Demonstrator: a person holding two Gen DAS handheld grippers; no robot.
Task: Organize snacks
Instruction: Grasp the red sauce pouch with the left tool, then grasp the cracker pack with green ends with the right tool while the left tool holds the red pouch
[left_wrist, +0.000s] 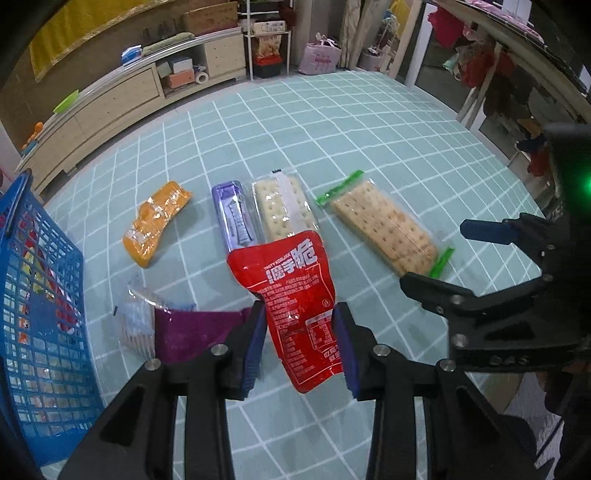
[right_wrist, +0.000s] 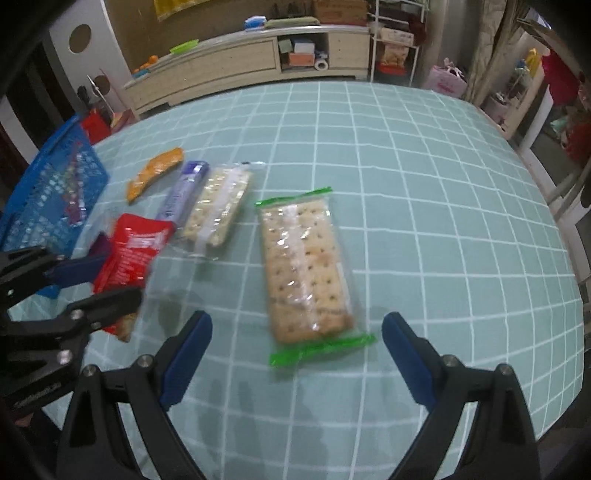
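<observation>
Item: red konjac pouch (left_wrist: 295, 302). Location: lifted clear of the table (left_wrist: 369, 129), pinched between the blue pads of the left claw (left_wrist: 301, 347), which grips its lower half; the upper end stands free and slightly curled. Handling: light, soft foil-plastic, glossy and likely slippery; it flexes rather than holds shape, so a grip across the flat body, near mid-length, should stop it swinging.

Item: green-edged cracker pack (right_wrist: 306, 266). Location: flat on the table, just ahead of the right claw (right_wrist: 295, 365), whose jaws stand wide and empty. Handling: stiff but brittle contents in clear film; take it across the narrow width with light pressure, not by the crimped green ends.

Other stock on the table: pale cracker pack (left_wrist: 284, 210), purple stick pack (left_wrist: 234, 216), orange packet (left_wrist: 157, 223), all lying near one another; a purple packet (left_wrist: 192, 332) and what seems a clear wrapper beside it, blurred. Blue basket (left_wrist: 40, 314) at the left edge, apparently holding assorted snacks.
</observation>
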